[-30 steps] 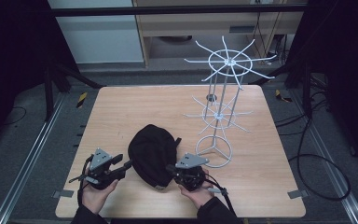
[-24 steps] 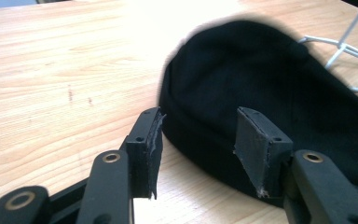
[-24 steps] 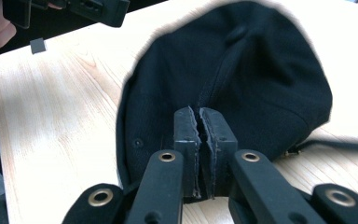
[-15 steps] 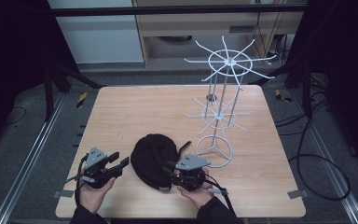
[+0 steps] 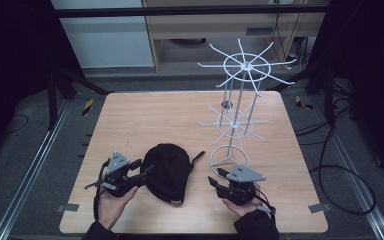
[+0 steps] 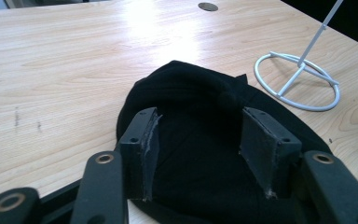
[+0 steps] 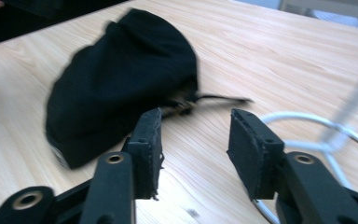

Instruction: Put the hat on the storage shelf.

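Both jaws just opening, right gripper (image 5: 214, 181) empty, left gripper (image 5: 147, 171) over cap (image 5: 167, 170)

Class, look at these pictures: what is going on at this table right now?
A person holds a gripper in each hand over a wooden table. A black cap lies flat between them, near a white wire rack. The left gripper reaches over the cap's edge with open jaws, the cloth between them but not pinched. The right gripper has just been opening; its jaws are empty, beside the rack's base ring. Nothing hangs on the rack yet.
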The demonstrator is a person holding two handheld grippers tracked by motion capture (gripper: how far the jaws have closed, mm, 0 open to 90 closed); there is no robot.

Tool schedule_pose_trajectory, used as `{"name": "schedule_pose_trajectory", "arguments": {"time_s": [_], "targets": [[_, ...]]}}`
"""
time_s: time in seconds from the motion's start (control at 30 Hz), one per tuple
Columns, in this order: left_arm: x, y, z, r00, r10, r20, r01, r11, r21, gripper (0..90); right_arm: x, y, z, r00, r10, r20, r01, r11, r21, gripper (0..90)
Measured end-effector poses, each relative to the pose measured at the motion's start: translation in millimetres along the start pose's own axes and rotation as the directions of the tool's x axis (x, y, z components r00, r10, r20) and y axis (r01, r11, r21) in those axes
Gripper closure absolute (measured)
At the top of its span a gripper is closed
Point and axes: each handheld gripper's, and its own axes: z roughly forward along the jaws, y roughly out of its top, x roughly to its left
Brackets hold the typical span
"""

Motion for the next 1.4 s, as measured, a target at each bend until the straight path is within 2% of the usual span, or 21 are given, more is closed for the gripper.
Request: {"name": "schedule_pose_trajectory", "arguments": {"time_s": [0.03,0.1,0.13,0.17,0.27,0.3,0.33,0.37,0.43,0.47,0.5,0.53,0.57,0.67,0.7,0.83,1.0,1.13,1.2,1.33,1.4], "targets": [[0.0,0.0,0.0,1.0000,0.000,0.000,0.000,1.0000,0.000,44.8,0.0,0.0,0.0,1.0000,0.000,0.000,0.000,1.000,0.000,52.3],[-2.5,2.5,4.4,0.9999,-0.011,0.003,0.011,0.9999,0.001,44.2,-12.2,-8.1,-11.0,0.9977,0.024,0.063,-0.024,1.000,0.001,46.5],[-2.5,2.5,4.4,0.9999,-0.011,0.003,0.011,0.9999,0.001,43.9,-12.2,-8.1,-11.0,0.9977,0.024,0.063,-0.024,1.000,0.001,46.5],[-4.0,4.3,7.3,0.9999,-0.014,0.003,0.014,0.9999,0.006,43.6,-22.3,-13.8,-20.1,0.9942,0.041,0.099,-0.042,0.999,0.005,44.5],[-5.8,6.1,11.2,0.9998,-0.020,-0.006,0.020,0.9997,0.016,43.2,-37.0,-20.5,-30.0,0.9858,0.074,0.151,-0.076,0.997,0.012,41.6],[-6.5,6.8,13.2,0.9997,-0.022,-0.006,0.022,0.9995,0.021,43.2,-37.0,-20.5,-30.0,0.9858,0.074,0.151,-0.076,0.997,0.012,41.6],[-7.4,7.5,15.3,0.9996,-0.028,-0.003,0.029,0.9993,0.022,42.9,-42.4,-23.0,-33.4,0.9815,0.088,0.170,-0.091,0.996,0.013,40.7],[-9.5,8.7,19.7,0.9995,-0.031,-0.001,0.031,0.9991,0.030,42.5,-54.0,-27.4,-40.6,0.9702,0.107,0.217,-0.113,0.993,0.016,38.0],[-13.5,9.8,24.6,0.9996,-0.028,-0.003,0.028,0.9989,0.037,42.1,-62.2,-30.4,-45.0,0.9627,0.111,0.247,-0.118,0.993,0.014,36.8],[-13.5,9.8,24.6,0.9996,-0.028,-0.003,0.028,0.9989,0.037,41.7,-62.2,-30.4,-45.0,0.9627,0.111,0.247,-0.118,0.993,0.014,36.8],[-17.5,10.6,29.2,0.9999,-0.014,-0.007,0.015,0.9988,0.046,41.4,-70.0,-33.6,-49.8,0.9556,0.125,0.267,-0.131,0.991,0.006,36.1],[-17.5,10.6,29.2,0.9999,-0.014,-0.007,0.015,0.9988,0.046,41.1,-70.0,-33.6,-49.8,0.9556,0.125,0.267,-0.131,0.991,0.006,36.1],[-21.4,11.2,34.5,0.9999,-0.007,-0.014,0.008,0.9982,0.059,40.7,-75.0,-36.7,-53.3,0.9482,0.136,0.287,-0.144,0.990,0.006,35.6],[-24.3,11.3,39.8,0.9997,0.001,-0.024,0.001,0.9974,0.072,40.2,-77.0,-38.8,-54.6,0.9444,0.143,0.296,-0.153,0.988,0.012,35.0],[-25.8,11.4,44.6,0.9994,0.002,-0.034,0.001,0.9962,0.087,39.3,-80.1,-41.1,-54.5,0.9414,0.126,0.313,-0.141,0.990,0.023,34.5],[-26.3,12.5,52.1,0.9993,-0.019,-0.032,0.022,0.9951,0.096,37.6,-83.5,-43.1,-53.9,0.9386,0.131,0.319,-0.149,0.988,0.031,33.9],[-30.0,12.5,58.2,0.9992,-0.026,-0.030,0.029,0.9930,0.115,36.5,-84.1,-43.5,-52.0,0.9396,0.125,0.319,-0.146,0.988,0.043,33.6],[-31.5,11.2,67.1,0.9985,-0.027,-0.049,0.034,0.9867,0.159,36.4,-84.4,-44.0,-49.9,0.9423,0.112,0.316,-0.136,0.989,0.056,33.4],[-27.5,10.9,71.4,0.9973,-0.045,-0.059,0.055,0.9817,0.182,43.5,-84.1,-44.0,-49.4,0.9430,0.113,0.313,-0.139,0.988,0.062,33.5],[-25.4,10.7,72.8,0.9966,-0.042,-0.071,0.055,0.9779,0.201,62.0,-85.8,-44.9,-48.7,0.9443,0.109,0.310,-0.136,0.988,0.067,34.1],[-24.0,10.2,72.4,0.9963,-0.035,-0.078,0.050,0.9770,0.207,67.1,-85.8,-45.1,-48.5,0.9441,0.112,0.310,-0.140,0.988,0.069,34.2]]}}
